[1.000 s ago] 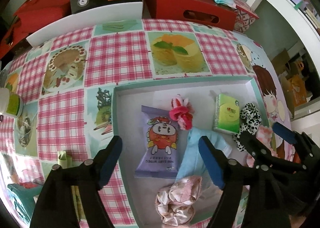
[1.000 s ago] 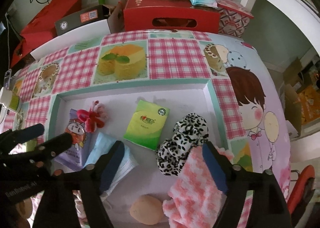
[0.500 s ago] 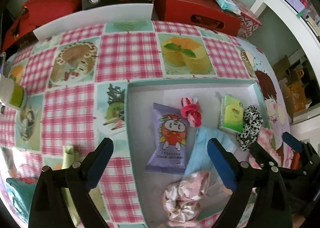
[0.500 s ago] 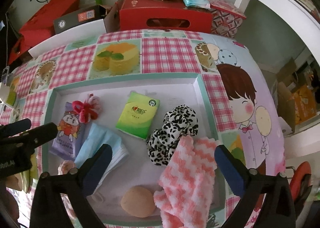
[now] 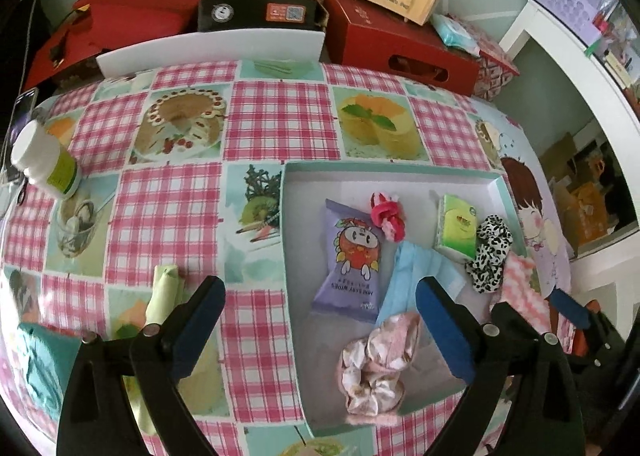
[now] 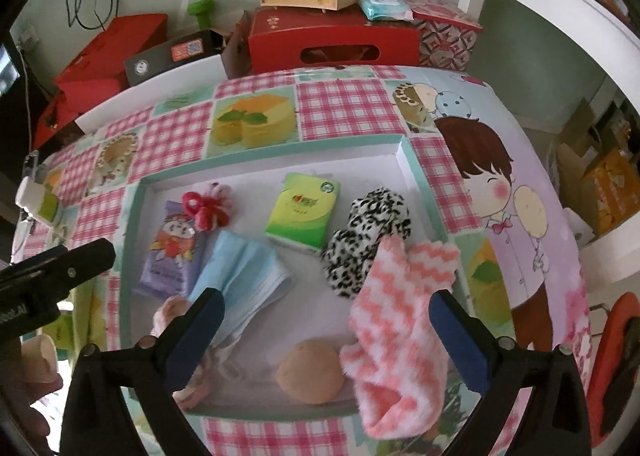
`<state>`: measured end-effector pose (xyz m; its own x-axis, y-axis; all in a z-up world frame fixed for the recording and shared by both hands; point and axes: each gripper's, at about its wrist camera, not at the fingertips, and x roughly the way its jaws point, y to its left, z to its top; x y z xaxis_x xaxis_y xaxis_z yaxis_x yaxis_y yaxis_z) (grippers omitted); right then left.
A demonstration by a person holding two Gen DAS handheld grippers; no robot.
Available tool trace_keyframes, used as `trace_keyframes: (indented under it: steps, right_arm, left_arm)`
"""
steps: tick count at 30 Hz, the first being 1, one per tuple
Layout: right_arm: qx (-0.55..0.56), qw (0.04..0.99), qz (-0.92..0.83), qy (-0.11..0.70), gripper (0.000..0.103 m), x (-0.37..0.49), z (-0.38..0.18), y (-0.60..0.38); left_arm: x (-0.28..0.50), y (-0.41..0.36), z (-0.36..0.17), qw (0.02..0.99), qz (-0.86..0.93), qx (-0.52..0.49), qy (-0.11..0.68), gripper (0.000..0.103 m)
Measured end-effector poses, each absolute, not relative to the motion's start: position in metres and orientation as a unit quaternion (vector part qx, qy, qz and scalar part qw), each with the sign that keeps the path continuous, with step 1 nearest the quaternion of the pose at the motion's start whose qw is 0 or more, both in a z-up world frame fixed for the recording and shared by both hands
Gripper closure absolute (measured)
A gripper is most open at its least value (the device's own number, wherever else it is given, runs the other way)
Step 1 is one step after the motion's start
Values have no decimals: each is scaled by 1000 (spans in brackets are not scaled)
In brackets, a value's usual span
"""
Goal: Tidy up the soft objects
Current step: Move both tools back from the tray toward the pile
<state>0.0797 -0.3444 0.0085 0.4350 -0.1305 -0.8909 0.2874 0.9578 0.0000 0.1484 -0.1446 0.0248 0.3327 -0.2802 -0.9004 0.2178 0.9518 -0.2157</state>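
Both grippers hover above a checked desk [image 5: 280, 124] with their fingers spread wide and holding nothing. The left gripper [image 5: 320, 320] sits over the left wall of a shallow tray [image 5: 392, 168]: its left finger is above the cloth beside a rolled pale green item [image 5: 164, 292], its right finger above a blue face mask [image 5: 416, 272]. Between those fingers lie a purple wipes packet [image 5: 352, 260] and, nearer the camera, a pale pink scrunchie [image 5: 376, 368]; beyond them are a red hair tie [image 5: 386, 216], a green tissue pack [image 5: 456, 226] and a leopard scrunchie [image 5: 490, 252]. Only this view shows a white bottle [image 5: 44, 160] far beyond the left finger, and a teal cloth [image 5: 40, 364] at its outer side. The right gripper [image 6: 326, 332] hangs over the tray's near half, where its view alone reveals a tan round sponge [image 6: 310, 372] between the fingers, touching a pink-and-white towel [image 6: 400, 320] that drapes over the tray's near edge by the right finger. The left finger there overlaps the mask. Red boxes [image 6: 332, 42] line the desk's far edge.
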Motion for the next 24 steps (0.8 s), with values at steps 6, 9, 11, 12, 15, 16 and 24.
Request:
trace_keyframes:
  steps: [6, 9, 11, 12, 15, 16, 24]
  right_arm:
    - [77, 846, -113, 516, 0, 65, 8, -326]
    - [83, 847, -109, 514, 0, 58, 8, -319]
    - [88, 847, -104, 513, 0, 53, 8, -314]
    - [89, 847, -100, 514, 0, 51, 8, -311]
    - [83, 850, -89, 513, 0, 46, 8, -300]
    - [82, 850, -87, 513, 0, 44, 8, -296]
    - [69, 844, -77, 526, 0, 35, 0, -271]
  left_arm:
    - [135, -129, 33, 821, -148, -44, 549, 6]
    - [129, -119, 38, 823, -145, -55, 546, 6]
    - [123, -110, 39, 823, -145, -70, 545, 6]
    - [120, -105, 40, 823, -143, -78, 545, 5]
    - [110, -95, 40, 824, -138, -93, 541, 4]
    - [106, -91, 40, 825, -136, -98, 540, 4]
    - [77, -63, 35, 829, -122, -125, 531, 4]
